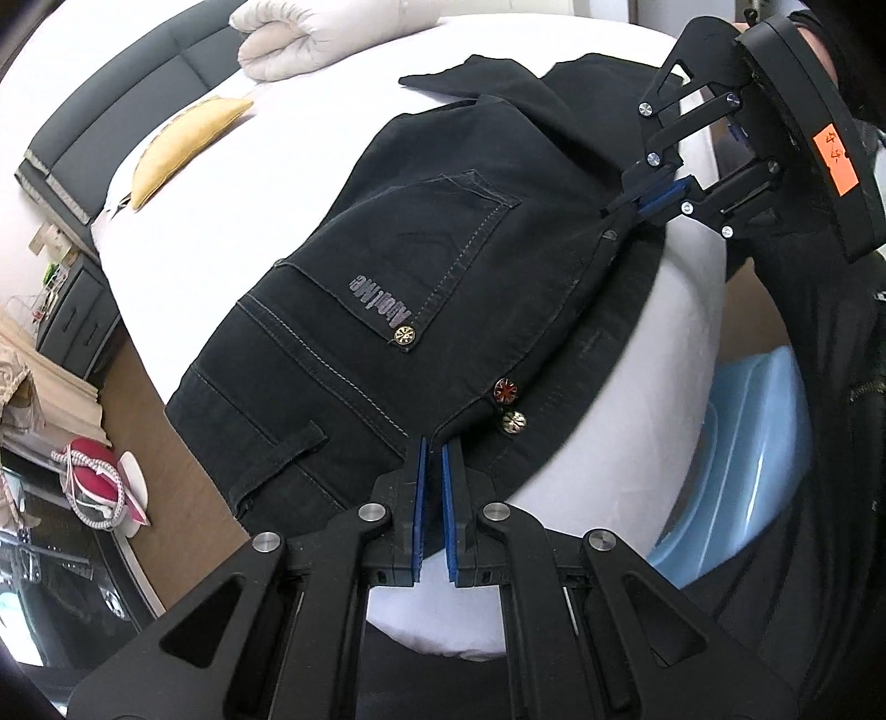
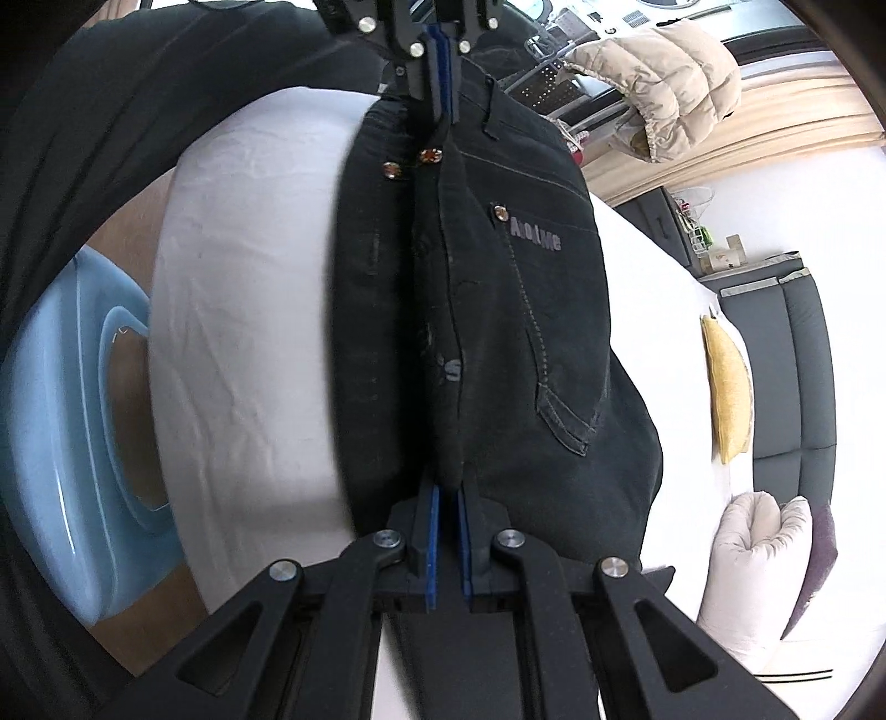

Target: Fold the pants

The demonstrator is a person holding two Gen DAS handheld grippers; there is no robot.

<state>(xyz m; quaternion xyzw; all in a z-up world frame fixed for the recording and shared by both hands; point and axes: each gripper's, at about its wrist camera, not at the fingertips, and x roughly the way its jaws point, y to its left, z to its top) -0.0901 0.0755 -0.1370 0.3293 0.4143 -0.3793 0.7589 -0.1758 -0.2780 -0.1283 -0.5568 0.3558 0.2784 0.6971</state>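
Blue-padded left gripper [image 1: 436, 448] is pinching the waistband of the pants [image 1: 387, 266], jaws nearly closed on cloth; the right gripper [image 2: 447, 498] is likewise clamping the crotch end. Black denim, doubled lengthwise with a lettered back pocket [image 1: 421, 249] uppermost, is lying across the bed [image 1: 221, 232] edge. Beyond are resting a yellow cushion [image 1: 177, 147] and rolled quilt [image 1: 310, 33]; a blue tub [image 2: 72, 432] is sitting below.

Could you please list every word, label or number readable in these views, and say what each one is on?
"AidiMe", as best it reads: grey lettering on the back pocket of the black pants.
Orange sticker on the right gripper: handwritten marks, not legible.
A pale mark by the pants' centre seam: too blurred.
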